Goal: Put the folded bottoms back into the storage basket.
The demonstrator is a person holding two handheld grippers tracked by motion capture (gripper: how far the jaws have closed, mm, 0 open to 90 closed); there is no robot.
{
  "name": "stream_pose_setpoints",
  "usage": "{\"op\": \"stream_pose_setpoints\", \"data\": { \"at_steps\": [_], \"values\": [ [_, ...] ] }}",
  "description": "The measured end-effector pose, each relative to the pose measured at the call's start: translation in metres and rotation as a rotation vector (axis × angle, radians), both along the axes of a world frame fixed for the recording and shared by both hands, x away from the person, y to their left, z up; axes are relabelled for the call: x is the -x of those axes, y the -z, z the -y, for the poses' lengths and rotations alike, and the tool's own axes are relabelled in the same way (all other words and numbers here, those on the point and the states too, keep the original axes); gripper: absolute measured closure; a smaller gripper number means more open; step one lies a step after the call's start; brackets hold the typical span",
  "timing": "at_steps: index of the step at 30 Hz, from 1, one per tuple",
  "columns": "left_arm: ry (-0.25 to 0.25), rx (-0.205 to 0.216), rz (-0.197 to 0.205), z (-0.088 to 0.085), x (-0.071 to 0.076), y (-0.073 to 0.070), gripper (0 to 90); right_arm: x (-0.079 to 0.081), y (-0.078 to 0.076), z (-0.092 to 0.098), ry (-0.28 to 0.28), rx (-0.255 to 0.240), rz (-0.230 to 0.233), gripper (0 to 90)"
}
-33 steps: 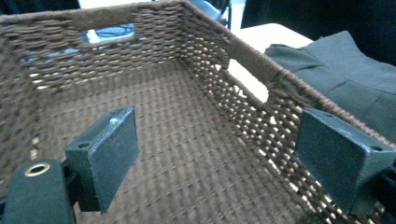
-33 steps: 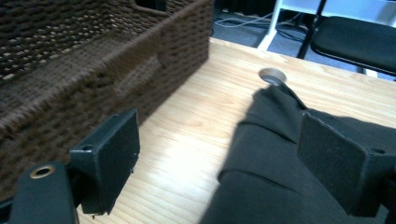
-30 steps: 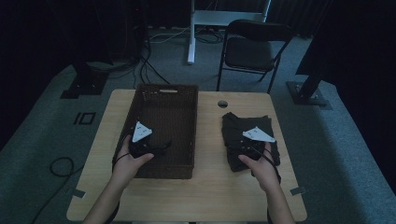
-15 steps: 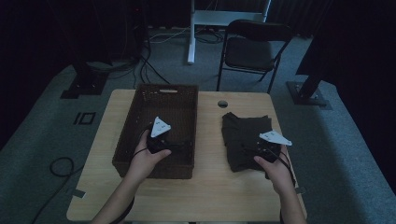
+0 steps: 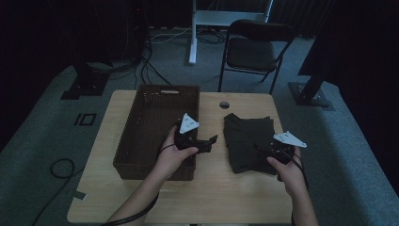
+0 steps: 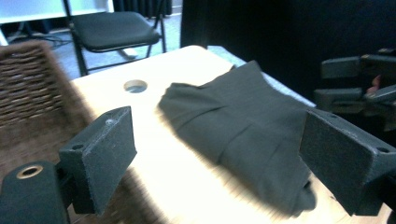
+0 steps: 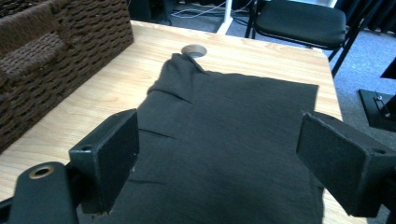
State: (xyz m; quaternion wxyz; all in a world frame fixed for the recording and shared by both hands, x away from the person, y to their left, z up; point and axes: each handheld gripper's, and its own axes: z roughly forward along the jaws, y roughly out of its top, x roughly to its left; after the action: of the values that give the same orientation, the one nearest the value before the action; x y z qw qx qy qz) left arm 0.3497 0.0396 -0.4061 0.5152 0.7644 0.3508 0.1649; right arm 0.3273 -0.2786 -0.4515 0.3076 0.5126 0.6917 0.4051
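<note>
Pale wooden surface (image 5: 141,202) in a dim room, folded dark cloth (image 5: 248,141) right of a woven basket (image 5: 141,136)
Left hand-held gripper (image 5: 211,141) hovers between basket and cloth, jaws wide apart and empty; right hand-held gripper (image 5: 263,149) sits over the cloth's near edge, jaws spread, pinching nothing

The folded dark cloth (image 5: 248,141) I was working on lay flat on the right half of the wooden table, just right of the wicker basket and apart from it. It was dark grey-green, roughly rectangular, with soft creases across its top. One far corner (image 7: 180,63) was rumpled and reached close to the table's round hole.
</note>
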Motion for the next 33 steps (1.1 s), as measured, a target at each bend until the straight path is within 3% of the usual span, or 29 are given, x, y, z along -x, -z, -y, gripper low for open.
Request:
{"op": "stream_pose_setpoints", "data": {
  "at_steps": [4,8,12,21,22,24,33],
  "values": [
    [0.038,0.014,-0.003,0.021,-0.002,-0.001,11.1,-0.001,0.004,0.009,0.013,0.005,-0.005,13.0],
    [0.050,0.062,-0.026,0.039,-0.005,0.001,11.1,-0.003,0.007,0.019,0.028,0.006,-0.011,13.0],
    [0.049,0.052,-0.028,0.061,-0.009,0.008,11.1,-0.007,0.010,0.027,0.033,0.009,-0.014,13.1],
    [0.005,0.032,-0.043,0.095,-0.024,0.032,11.2,-0.021,0.017,0.037,0.044,0.014,-0.009,13.1],
    [-0.018,0.028,-0.064,0.102,-0.029,0.043,11.2,-0.023,0.019,0.037,0.044,0.016,-0.011,13.1],
    [-0.035,0.041,-0.093,0.107,-0.033,0.051,11.2,-0.030,0.025,0.042,0.052,0.022,-0.026,13.2],
    [-0.090,0.037,-0.140,0.124,-0.049,0.085,11.2,-0.046,0.039,0.053,0.072,0.000,-0.065,13.7]
  ]
}}
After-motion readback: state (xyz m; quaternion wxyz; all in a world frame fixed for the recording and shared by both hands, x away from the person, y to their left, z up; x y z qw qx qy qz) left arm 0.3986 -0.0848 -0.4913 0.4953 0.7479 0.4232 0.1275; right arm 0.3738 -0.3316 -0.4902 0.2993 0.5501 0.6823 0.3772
